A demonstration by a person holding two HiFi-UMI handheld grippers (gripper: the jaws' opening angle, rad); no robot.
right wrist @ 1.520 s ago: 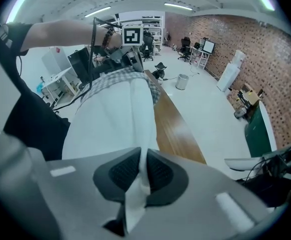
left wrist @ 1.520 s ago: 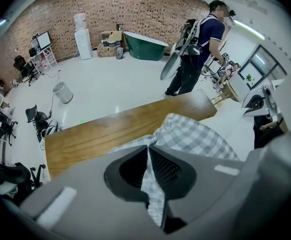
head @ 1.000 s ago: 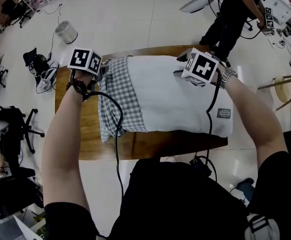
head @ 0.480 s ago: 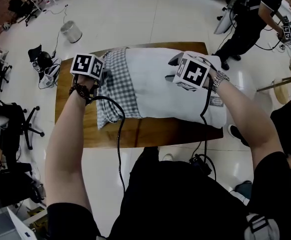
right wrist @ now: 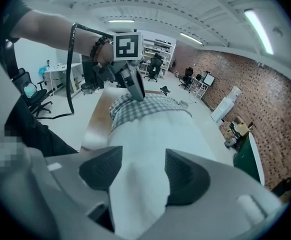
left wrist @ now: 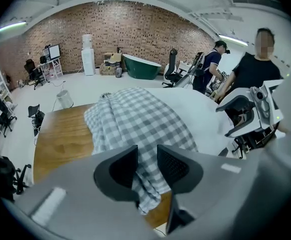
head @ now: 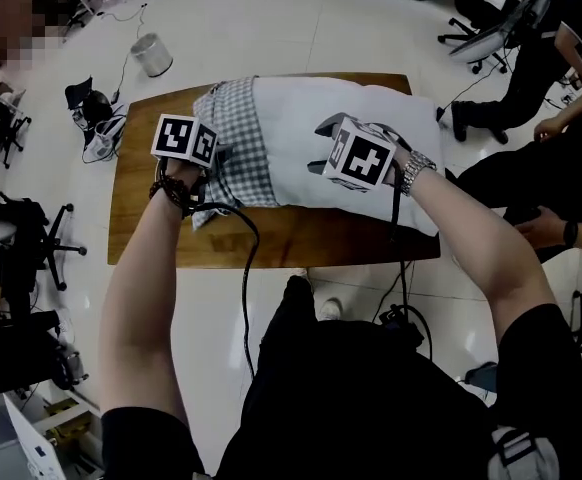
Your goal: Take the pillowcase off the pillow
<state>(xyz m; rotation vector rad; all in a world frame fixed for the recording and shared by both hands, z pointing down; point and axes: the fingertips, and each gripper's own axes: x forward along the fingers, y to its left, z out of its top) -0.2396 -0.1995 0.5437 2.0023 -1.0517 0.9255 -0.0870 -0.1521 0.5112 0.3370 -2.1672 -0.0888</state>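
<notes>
Clearly the work is in the pulling stage. Seen from the head view, the wooden tabletop (head: 141, 218) carries the pillow (head: 301, 118) lying across it, and the person stands at the 6 o'clock edge. The checked pillowcase (left wrist: 135, 119) covers only the 9 o'clock end of the pillow, bunched there, so I judge it is mostly off but not free.

At this end the left gripper (left wrist: 147, 166) has its jaws nearly together, clamped on a hanging fold of the checked cloth. This hold makes sense, because the case must be drawn toward 9 o'clock, away from the pillow.

Toward 3 o'clock the bare white pillow reaches almost to the tabletop's far corner. The right gripper (right wrist: 143, 176) points down on its middle. Its jaws stand wide apart and have just been opening. A soft ridge of the white cover rises between them, and they seem not to squeeze it. Probably this gripper is there to anchor the pillow against the pull.
</notes>
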